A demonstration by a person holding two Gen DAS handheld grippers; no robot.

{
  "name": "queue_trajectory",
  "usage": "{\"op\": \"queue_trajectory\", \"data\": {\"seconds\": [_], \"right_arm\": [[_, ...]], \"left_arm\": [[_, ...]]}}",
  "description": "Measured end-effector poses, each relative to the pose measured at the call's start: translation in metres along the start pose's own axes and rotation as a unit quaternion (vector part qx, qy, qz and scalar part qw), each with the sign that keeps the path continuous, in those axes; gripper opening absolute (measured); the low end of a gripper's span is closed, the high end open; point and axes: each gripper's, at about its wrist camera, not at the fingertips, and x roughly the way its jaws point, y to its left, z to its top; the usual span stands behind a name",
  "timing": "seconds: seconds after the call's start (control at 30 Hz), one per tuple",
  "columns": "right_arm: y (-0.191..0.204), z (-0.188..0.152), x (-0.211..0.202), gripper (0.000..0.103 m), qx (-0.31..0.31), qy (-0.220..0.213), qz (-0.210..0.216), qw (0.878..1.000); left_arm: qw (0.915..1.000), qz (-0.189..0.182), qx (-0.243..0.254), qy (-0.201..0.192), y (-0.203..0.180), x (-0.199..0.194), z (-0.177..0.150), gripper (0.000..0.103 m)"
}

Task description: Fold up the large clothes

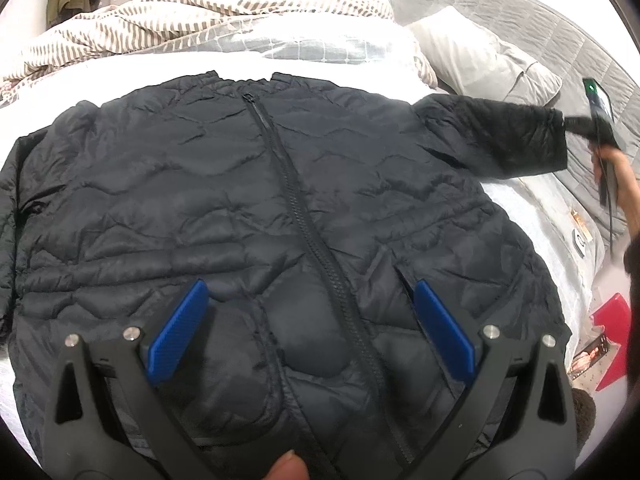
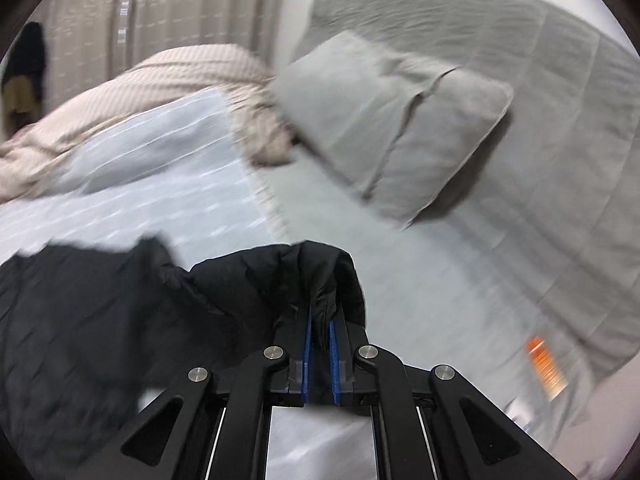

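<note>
Left gripper (image 1: 308,320) hovers spread wide over jacket (image 1: 260,208), lying zipped and flat on bed (image 2: 420,280). Right gripper (image 2: 319,320) pinches sleeve cuff (image 2: 320,272), held out sideways.

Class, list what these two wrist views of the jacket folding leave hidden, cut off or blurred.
- Left wrist view: the jacket's left sleeve is cut off by the frame edge.
- Left wrist view: the right gripper is motion-blurred at the cuff.
- Right wrist view: the orange label is unreadable from blur.
- Right wrist view: the cuff hides the fingertips.
</note>
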Motion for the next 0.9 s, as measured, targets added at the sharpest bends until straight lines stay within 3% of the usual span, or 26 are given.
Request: {"op": "queue_trajectory", "data": {"seconds": [0.1,0.2,0.23,0.27,0.33,0.43,0.63,0.7,0.73,0.77,0.8,0.83,0.9], "right_arm": [[-0.014,0.039,0.030,0.007,-0.008,-0.012,-0.081,0.997],[-0.032,0.058,0.070,0.019,-0.006,-0.008,-0.177,0.984],[-0.039,0.057,0.074,0.036,0.007,-0.004,-0.185,0.983],[-0.048,0.055,0.079,0.064,0.031,0.002,-0.176,0.984],[-0.064,0.042,0.084,0.079,0.085,-0.003,-0.113,0.990],[-0.078,0.010,0.097,0.079,0.131,0.014,-0.043,0.990],[-0.085,-0.063,0.146,0.078,0.190,0.107,0.019,0.976],[-0.079,-0.083,0.158,0.057,0.194,0.125,0.023,0.973],[-0.077,-0.088,0.162,0.035,0.193,0.126,0.032,0.973],[-0.074,-0.092,0.162,0.028,0.186,0.120,0.036,0.974],[-0.068,-0.091,0.157,0.024,0.163,0.110,0.005,0.980],[-0.061,-0.091,0.153,0.022,0.130,0.109,-0.067,0.983],[-0.053,-0.092,0.153,0.020,0.091,0.133,-0.212,0.964]], "left_arm": [[1.0000,0.000,-0.010,-0.001,0.005,0.003,0.000,0.102],[0.9998,0.000,-0.020,0.002,0.008,0.008,0.000,0.102],[0.9998,0.002,-0.020,0.003,0.008,0.008,0.000,0.102],[0.9998,0.004,-0.019,0.004,0.008,0.008,0.000,0.102],[0.9999,0.005,-0.016,0.003,0.009,0.007,0.000,0.102],[0.9999,0.003,-0.015,0.003,0.011,0.006,-0.001,0.102],[0.9999,0.000,-0.012,-0.003,0.011,0.002,-0.001,0.102],[0.9999,0.005,-0.010,-0.007,0.011,0.004,-0.002,0.102],[0.9999,0.005,-0.009,-0.010,0.012,0.005,-0.003,0.102],[0.9998,0.010,-0.006,-0.018,0.014,0.008,-0.005,0.102],[0.9997,0.018,-0.006,-0.018,0.016,0.011,-0.006,0.102],[0.9995,0.028,-0.010,-0.010,0.018,0.016,-0.007,0.102],[0.9995,0.022,-0.024,0.006,0.023,0.024,-0.009,0.102]]}}
